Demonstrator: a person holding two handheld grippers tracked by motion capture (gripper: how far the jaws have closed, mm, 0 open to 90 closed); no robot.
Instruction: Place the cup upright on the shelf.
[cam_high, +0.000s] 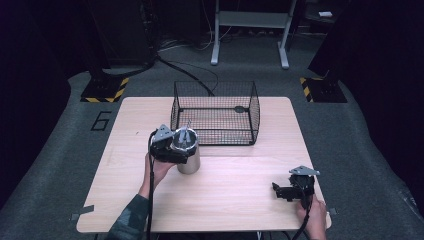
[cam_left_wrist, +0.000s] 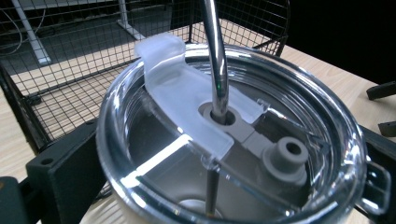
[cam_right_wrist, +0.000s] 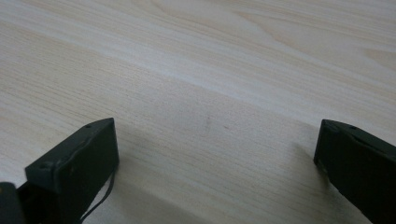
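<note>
Left hand-held gripper (cam_high: 176, 147) clamps the steel tumbler (cam_high: 188, 159) upright; right hand-held gripper (cam_high: 286, 191) rests low, jaws spread

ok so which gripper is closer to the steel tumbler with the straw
Left. The left gripper is clamped around the tumbler just below its clear lid. The right gripper rests open, well apart, near the table's right front corner.
</note>
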